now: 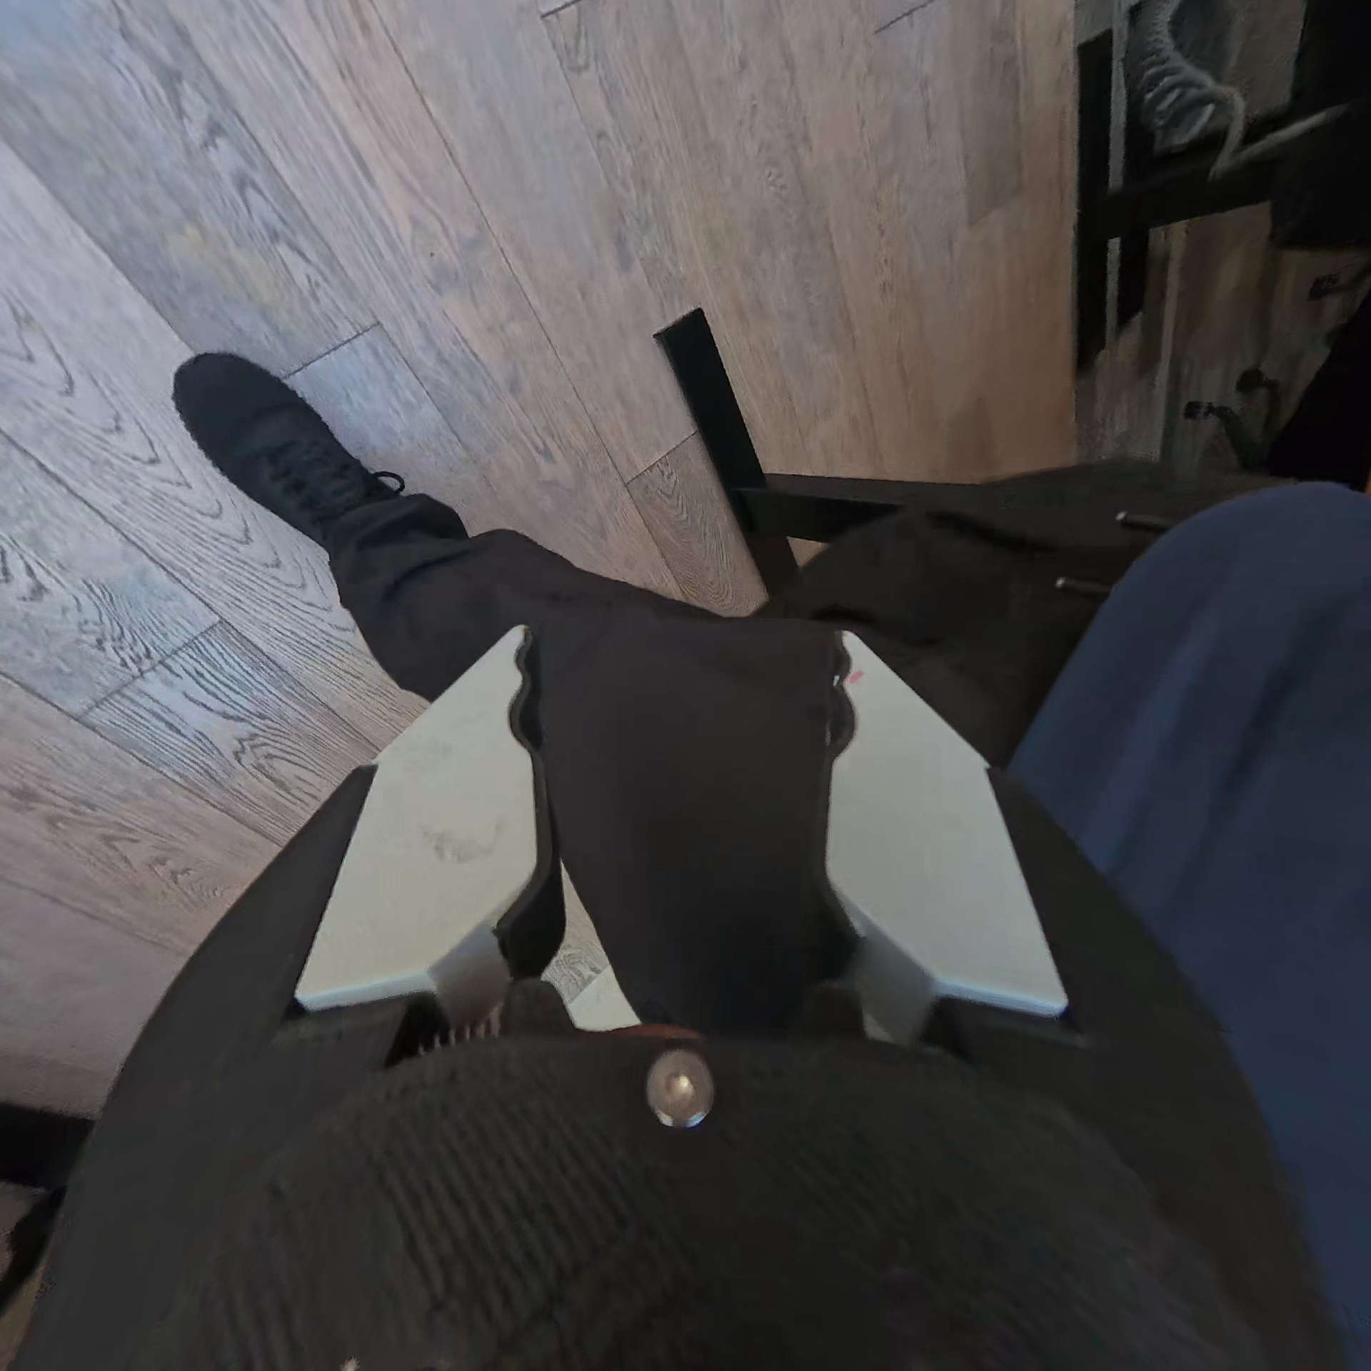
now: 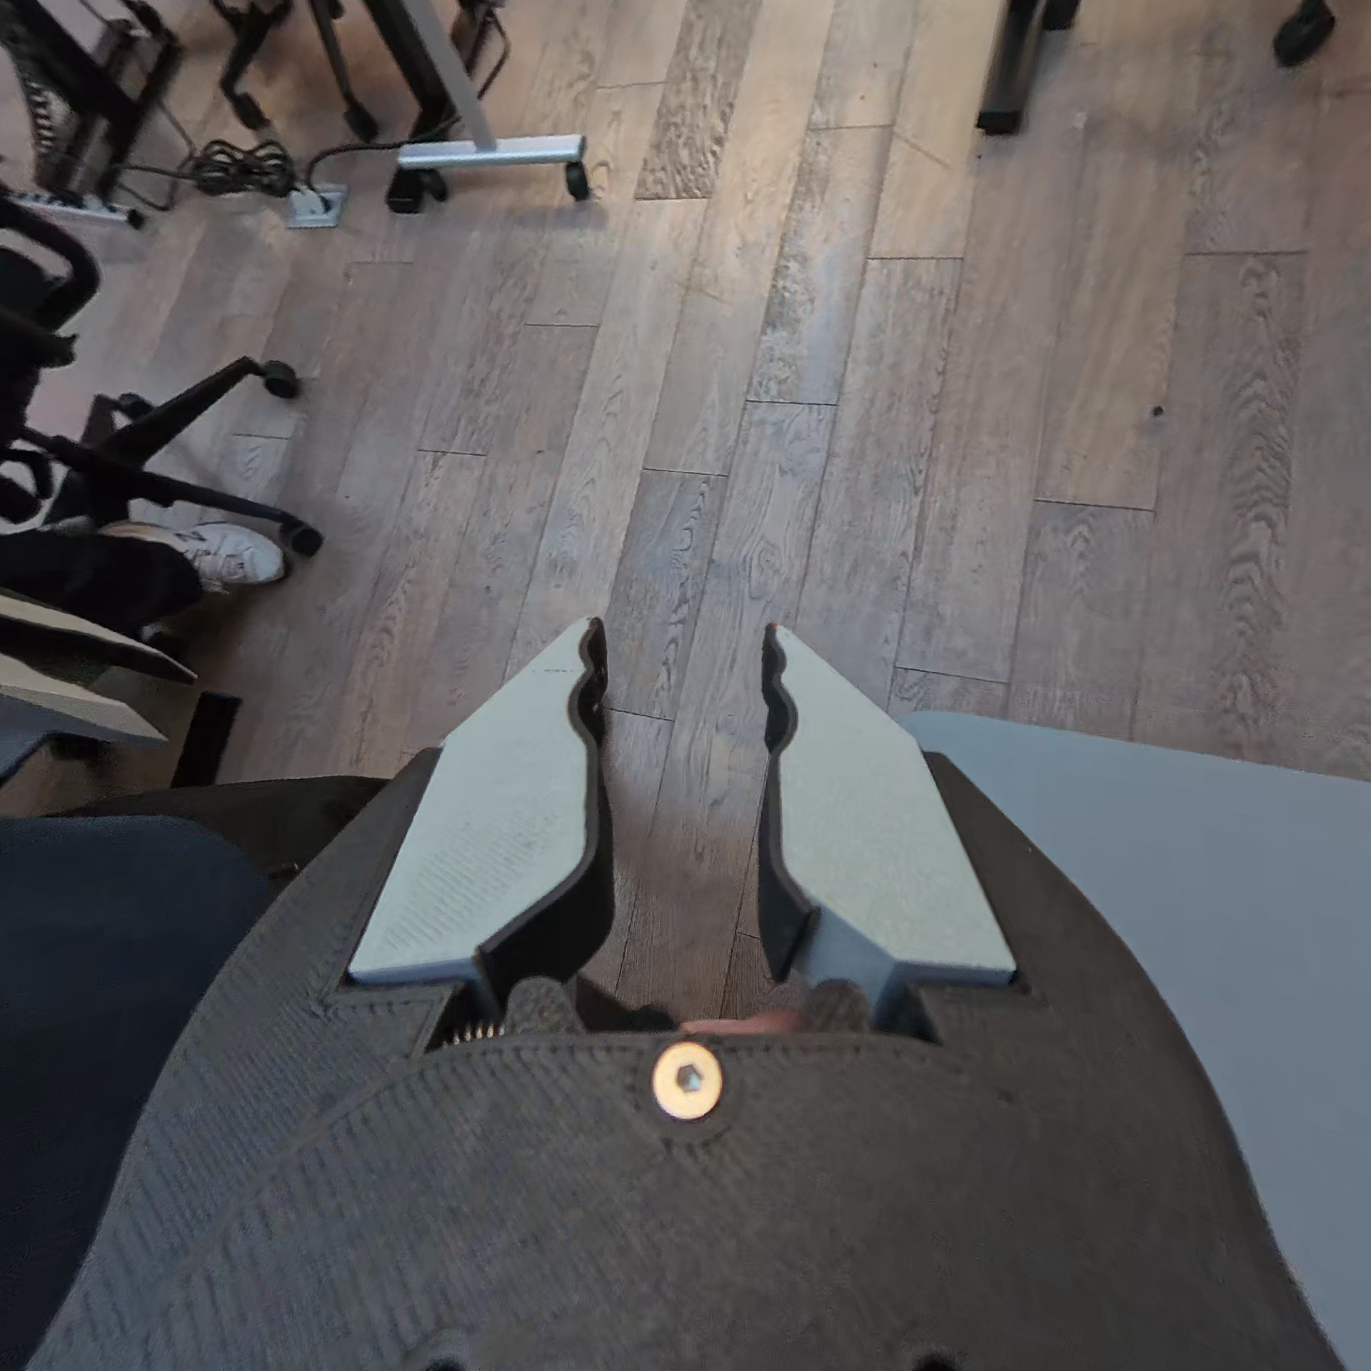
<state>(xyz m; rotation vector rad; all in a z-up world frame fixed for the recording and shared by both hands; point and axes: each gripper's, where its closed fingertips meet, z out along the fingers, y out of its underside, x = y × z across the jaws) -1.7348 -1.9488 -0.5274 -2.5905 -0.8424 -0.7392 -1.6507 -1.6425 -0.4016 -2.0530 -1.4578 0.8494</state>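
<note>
Two grippers are showing, each pointing down toward a wood-plank floor (image 2: 742,334). No object is sitting in either grasp.

Left gripper (image 1: 686,668): jaws are standing wide apart, released. Its pale fingers (image 1: 460,779) are framing a black trouser leg (image 1: 668,779) lying behind them; whether the pads are touching the fabric cannot be told. The leg is running out to a black laced shoe (image 1: 274,438) resting on the planks. A black metal frame leg (image 1: 712,415) is crossing the floor just beyond the knee. Blue fabric (image 1: 1224,742) is filling the right edge of this view.

Right gripper (image 2: 682,653): jaws are standing partly apart, with bare floorboards showing between the fingers (image 2: 512,816). Nothing is being pinched. A pale grey tabletop corner (image 2: 1187,853) is sitting just beside its right finger. Dark blue fabric (image 2: 111,964) is lying at lower left. Farther left, an office chair base (image 2: 185,445) is standing on castors near a white sneaker (image 2: 230,553). Cables and a power strip (image 2: 315,204) are lying at top left, beside a silver wheeled foot (image 2: 490,152).
</note>
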